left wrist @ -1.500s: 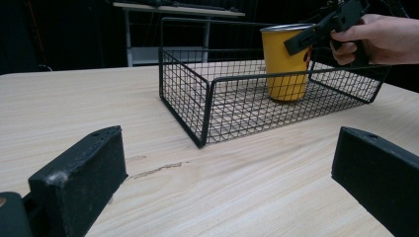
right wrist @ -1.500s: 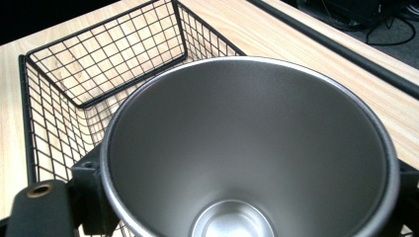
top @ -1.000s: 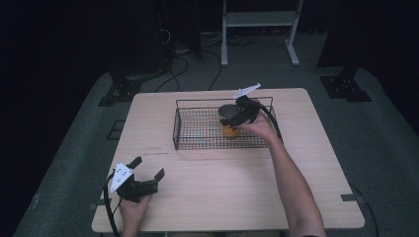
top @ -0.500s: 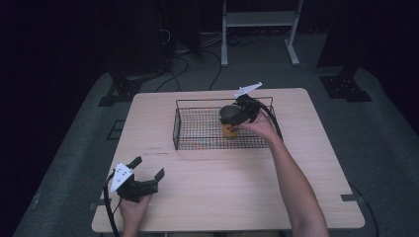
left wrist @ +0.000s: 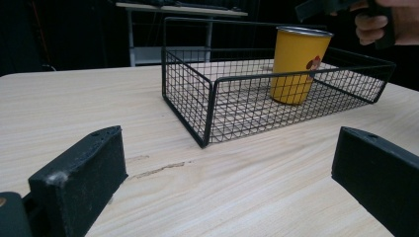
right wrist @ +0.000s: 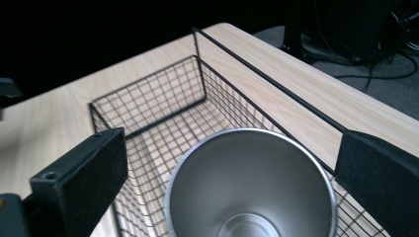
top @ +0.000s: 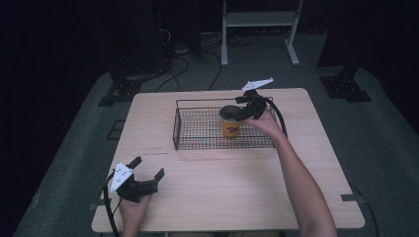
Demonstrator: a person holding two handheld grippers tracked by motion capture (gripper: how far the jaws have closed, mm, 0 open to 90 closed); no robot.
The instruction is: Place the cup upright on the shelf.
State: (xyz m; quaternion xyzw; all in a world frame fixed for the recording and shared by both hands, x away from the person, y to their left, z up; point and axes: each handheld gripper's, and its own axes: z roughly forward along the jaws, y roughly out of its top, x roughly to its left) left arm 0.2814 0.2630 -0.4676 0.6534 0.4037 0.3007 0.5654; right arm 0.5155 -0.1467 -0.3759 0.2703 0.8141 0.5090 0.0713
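A yellow metal cup with a silver rim point(top: 230, 122) stands upright inside a black wire mesh basket point(top: 197, 133), toward the basket's right end. Its base is blurred behind the mesh in the left gripper view, and in the right gripper view the bottom edge cuts off its near rim. A small picture printed on the cup's side is too small to make out; no writing can be read.

The right gripper point(top: 245, 105), held by a person's hand, hovers over the cup from the basket's right side. Its jaws are spread wide, one on each side of the cup's mouth and clear of it. The left gripper point(top: 146, 174) rests on the pale wooden table point(top: 227, 192), well in front of the basket's left corner, with its jaws also wide apart and nothing between them.

Beyond the basket lies grey carpet with loose black cables, a white metal stand's legs, and a dark room where little else can be seen.
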